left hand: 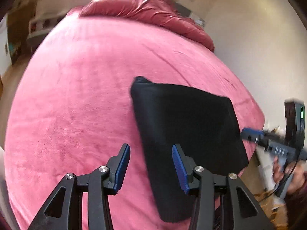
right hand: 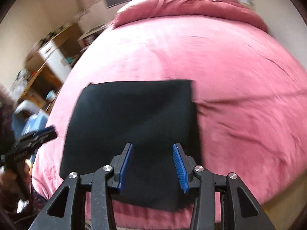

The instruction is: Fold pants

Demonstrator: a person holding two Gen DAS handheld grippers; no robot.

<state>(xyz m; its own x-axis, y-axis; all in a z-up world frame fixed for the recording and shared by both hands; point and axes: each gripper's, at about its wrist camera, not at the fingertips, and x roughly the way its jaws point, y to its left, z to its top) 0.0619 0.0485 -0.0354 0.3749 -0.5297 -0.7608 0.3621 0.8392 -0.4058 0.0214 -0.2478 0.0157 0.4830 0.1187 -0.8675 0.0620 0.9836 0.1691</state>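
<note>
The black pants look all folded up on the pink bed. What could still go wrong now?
1. The folded pants lie close to the near edge of the bed, so a nudge might slide them off.
2. Both the left hand-held gripper and the right hand-held gripper are open and hang near the pants; a finger could snag the cloth and undo the fold.
3. The pink cover looks soft and wrinkled, so the stack may sag.
</note>
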